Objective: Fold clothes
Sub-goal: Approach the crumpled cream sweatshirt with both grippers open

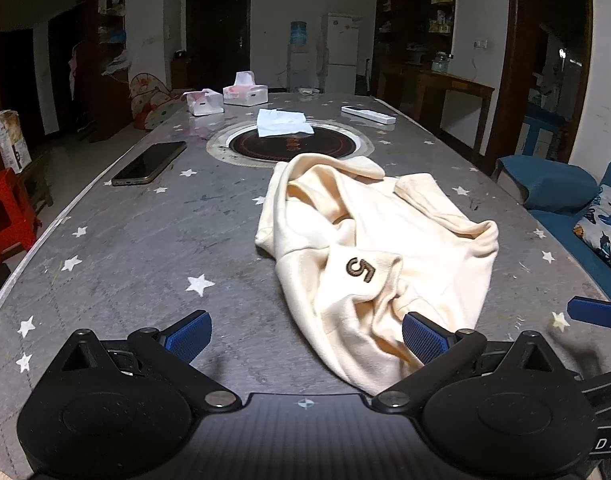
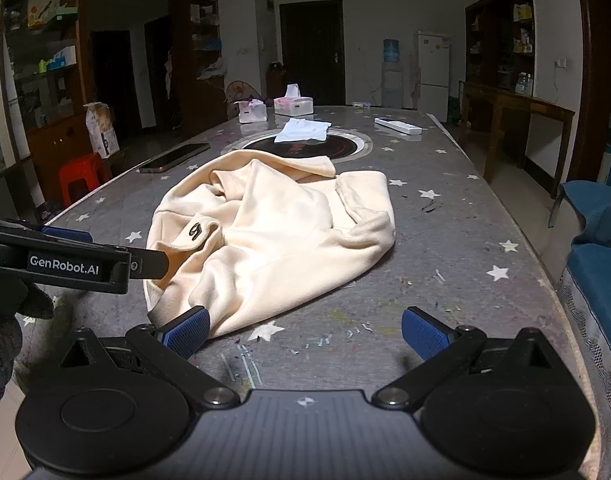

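Note:
A cream garment (image 1: 369, 248) with a dark "5" patch (image 1: 360, 270) lies crumpled on the grey star-patterned table (image 1: 145, 264). It also shows in the right wrist view (image 2: 273, 232). My left gripper (image 1: 305, 338) is open and empty at the garment's near edge, its right finger resting by the cloth. My right gripper (image 2: 305, 334) is open and empty, its left finger touching the garment's near hem. The left gripper's body (image 2: 77, 264) shows at the left in the right wrist view.
A phone (image 1: 149, 164) lies at the left. A white cloth (image 1: 283, 122) sits on a round hob (image 1: 289, 146). Two tissue boxes (image 1: 245, 92) and a remote (image 1: 367, 115) lie at the far end. A blue sofa (image 1: 585, 220) stands at the right, a red stool (image 1: 7, 212) at the left.

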Available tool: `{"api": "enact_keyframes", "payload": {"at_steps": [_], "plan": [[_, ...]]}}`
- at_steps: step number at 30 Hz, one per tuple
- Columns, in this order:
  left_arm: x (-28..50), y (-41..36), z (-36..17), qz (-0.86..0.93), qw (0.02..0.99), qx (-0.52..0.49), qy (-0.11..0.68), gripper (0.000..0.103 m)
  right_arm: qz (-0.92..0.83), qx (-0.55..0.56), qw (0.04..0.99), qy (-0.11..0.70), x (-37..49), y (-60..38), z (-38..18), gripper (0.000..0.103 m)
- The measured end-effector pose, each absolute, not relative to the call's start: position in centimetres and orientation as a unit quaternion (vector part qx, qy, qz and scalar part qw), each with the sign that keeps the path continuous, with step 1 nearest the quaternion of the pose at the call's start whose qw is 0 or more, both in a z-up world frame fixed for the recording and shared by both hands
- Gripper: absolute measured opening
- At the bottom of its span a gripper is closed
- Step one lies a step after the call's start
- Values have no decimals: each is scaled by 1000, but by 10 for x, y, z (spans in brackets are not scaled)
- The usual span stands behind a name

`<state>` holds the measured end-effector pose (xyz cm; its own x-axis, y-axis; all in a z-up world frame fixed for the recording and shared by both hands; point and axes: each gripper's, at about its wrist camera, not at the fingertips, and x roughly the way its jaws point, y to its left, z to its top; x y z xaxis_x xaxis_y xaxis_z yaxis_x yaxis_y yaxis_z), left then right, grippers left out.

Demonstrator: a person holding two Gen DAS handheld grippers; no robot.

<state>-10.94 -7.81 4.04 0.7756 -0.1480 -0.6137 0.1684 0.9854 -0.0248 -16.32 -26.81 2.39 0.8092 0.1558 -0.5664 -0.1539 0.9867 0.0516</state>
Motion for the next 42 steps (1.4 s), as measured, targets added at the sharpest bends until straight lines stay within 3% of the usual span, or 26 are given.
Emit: {"api": "enact_keyframes", "payload": {"at_steps": [42], "plan": [[-33, -81, 49, -82, 940, 22, 330, 103, 93, 1, 947, 307, -82, -267, 34, 102]]}}
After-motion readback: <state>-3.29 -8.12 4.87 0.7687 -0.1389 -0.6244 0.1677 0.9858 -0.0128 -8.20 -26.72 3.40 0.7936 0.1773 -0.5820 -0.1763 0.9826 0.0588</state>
